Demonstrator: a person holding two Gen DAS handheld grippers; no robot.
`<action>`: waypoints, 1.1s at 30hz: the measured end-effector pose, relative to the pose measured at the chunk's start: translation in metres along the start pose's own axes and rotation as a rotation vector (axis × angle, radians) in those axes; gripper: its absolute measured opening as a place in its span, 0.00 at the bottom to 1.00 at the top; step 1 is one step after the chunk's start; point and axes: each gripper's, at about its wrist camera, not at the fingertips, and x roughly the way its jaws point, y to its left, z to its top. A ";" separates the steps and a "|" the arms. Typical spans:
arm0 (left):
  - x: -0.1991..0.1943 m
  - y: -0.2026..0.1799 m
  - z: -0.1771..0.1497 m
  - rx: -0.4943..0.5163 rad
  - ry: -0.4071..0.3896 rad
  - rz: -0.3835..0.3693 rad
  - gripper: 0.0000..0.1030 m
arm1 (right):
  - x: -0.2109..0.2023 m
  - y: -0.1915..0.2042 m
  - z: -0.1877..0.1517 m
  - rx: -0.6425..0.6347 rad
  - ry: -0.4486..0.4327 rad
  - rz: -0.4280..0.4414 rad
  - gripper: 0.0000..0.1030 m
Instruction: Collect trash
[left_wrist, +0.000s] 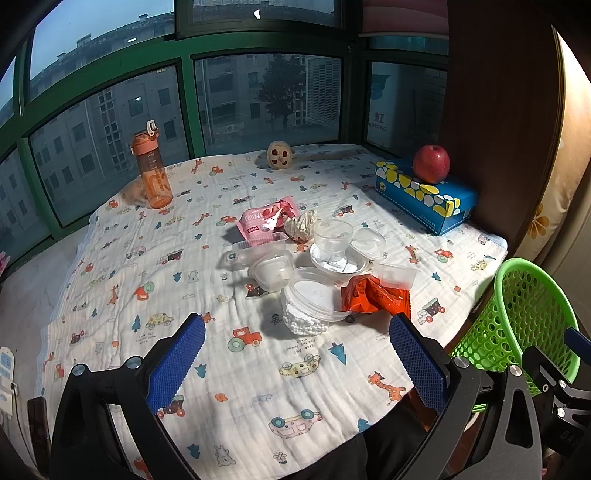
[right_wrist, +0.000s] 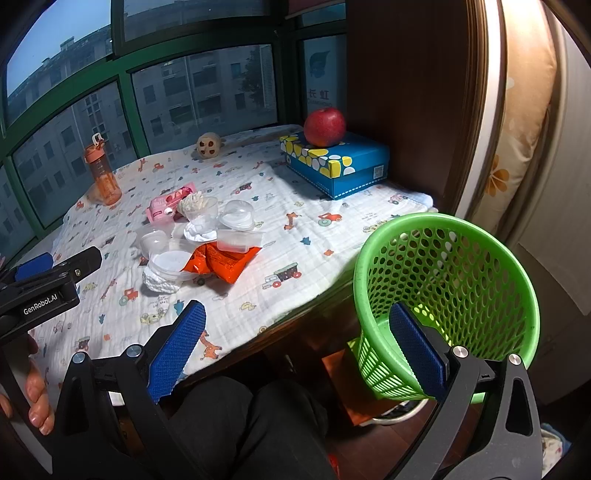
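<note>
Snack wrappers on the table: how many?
2. The orange wrapper lies at the near right of the trash pile, partly under a clear tray. The pink wrapper lies at the pile's far left side. More could be hidden under the clear plastics.

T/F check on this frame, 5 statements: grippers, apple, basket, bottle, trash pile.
1. Both grippers, left gripper and right gripper, are open and hold nothing. True.
2. The apple lies in the green basket. False: it sits on the blue tissue box.
3. The basket looks empty. True.
4. The orange bottle lies on its side. False: it stands upright.
5. The orange wrapper sits among clear plastic cups. True.
</note>
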 end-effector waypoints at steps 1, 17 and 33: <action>0.000 0.000 0.000 0.001 -0.001 0.001 0.94 | 0.000 0.000 0.000 -0.001 0.000 -0.002 0.95; 0.005 0.003 0.003 -0.002 0.008 0.001 0.94 | 0.002 0.000 0.000 0.000 0.004 0.000 0.95; 0.022 0.011 0.021 -0.027 0.026 0.014 0.94 | 0.023 0.010 0.018 -0.013 0.030 0.019 0.95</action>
